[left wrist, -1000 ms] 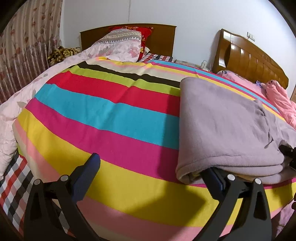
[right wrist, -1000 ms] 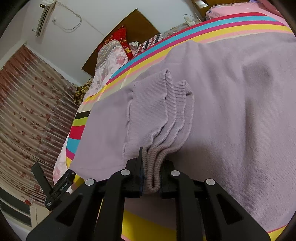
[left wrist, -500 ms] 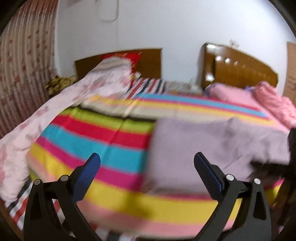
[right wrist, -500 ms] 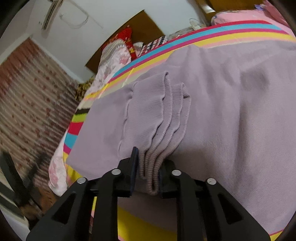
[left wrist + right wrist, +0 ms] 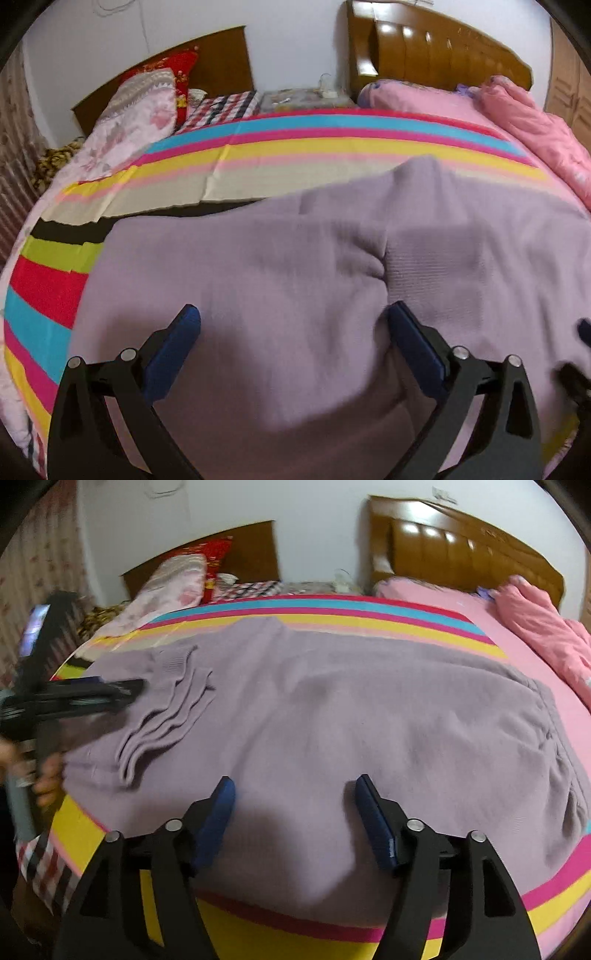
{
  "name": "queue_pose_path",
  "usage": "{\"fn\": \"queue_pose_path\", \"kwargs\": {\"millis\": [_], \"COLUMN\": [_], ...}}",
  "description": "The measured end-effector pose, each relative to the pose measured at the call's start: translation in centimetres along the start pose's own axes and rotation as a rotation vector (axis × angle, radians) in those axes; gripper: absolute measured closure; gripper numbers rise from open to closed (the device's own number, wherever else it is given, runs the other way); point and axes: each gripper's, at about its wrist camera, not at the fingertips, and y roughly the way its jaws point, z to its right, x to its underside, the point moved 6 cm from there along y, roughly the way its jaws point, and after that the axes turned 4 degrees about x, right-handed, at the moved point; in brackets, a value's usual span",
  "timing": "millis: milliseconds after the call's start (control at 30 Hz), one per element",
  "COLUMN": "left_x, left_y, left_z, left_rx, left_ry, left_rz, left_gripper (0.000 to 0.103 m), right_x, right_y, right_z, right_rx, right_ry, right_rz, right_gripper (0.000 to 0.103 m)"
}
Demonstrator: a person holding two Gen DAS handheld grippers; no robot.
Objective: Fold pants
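One pair of lilac pants (image 5: 332, 716) lies on one striped sheet (image 5: 332, 616), with four ribbed cuff edges (image 5: 162, 716) stacked at its left end. Two grippers show: the left gripper (image 5: 291, 325) and the right gripper (image 5: 293, 794), each with two blue-padded fingers spread apart. Two wooden headboards (image 5: 436, 51) stand at the wall. One pink quilt (image 5: 543, 635) lies at the right, and two pillows (image 5: 147, 99) are stacked at the left.
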Motion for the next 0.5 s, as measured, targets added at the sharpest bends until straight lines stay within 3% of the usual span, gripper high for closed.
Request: {"fn": "queue_pose_path", "kwargs": {"millis": [33, 133, 267, 400, 500], "left_x": [0.1, 0.0, -0.1, 0.4, 0.6], "left_y": [-0.1, 0.1, -0.2, -0.2, -0.3], "left_z": [-0.1, -0.7, -0.6, -0.3, -0.2], "left_rx": [-0.002, 0.02, -0.006, -0.025, -0.013], "left_ry": [-0.007, -0.024, -0.012, -0.03, -0.044], "left_rz": [0.006, -0.029, -0.043, -0.005, -0.003], "left_gripper": [0.001, 0.001, 0.001, 0.001, 0.001], "right_x": [0.1, 0.1, -0.7, 0.6, 2.7], "right_y": [-0.1, -0.8, -3.3, -6.2, -7.0], "right_z": [0.3, 1.1, 4.0, 10.7, 15.0], "right_rx": [-0.005, -0.057, -0.064, -0.064, -0.052], "right_ry": [0.004, 0.048, 0.146, 0.363, 0.532], "right_rz": [0.0, 0.019, 0.12, 0.253, 0.271], "right_gripper": [0.028, 0.028, 0.028, 0.027, 0.027]}}
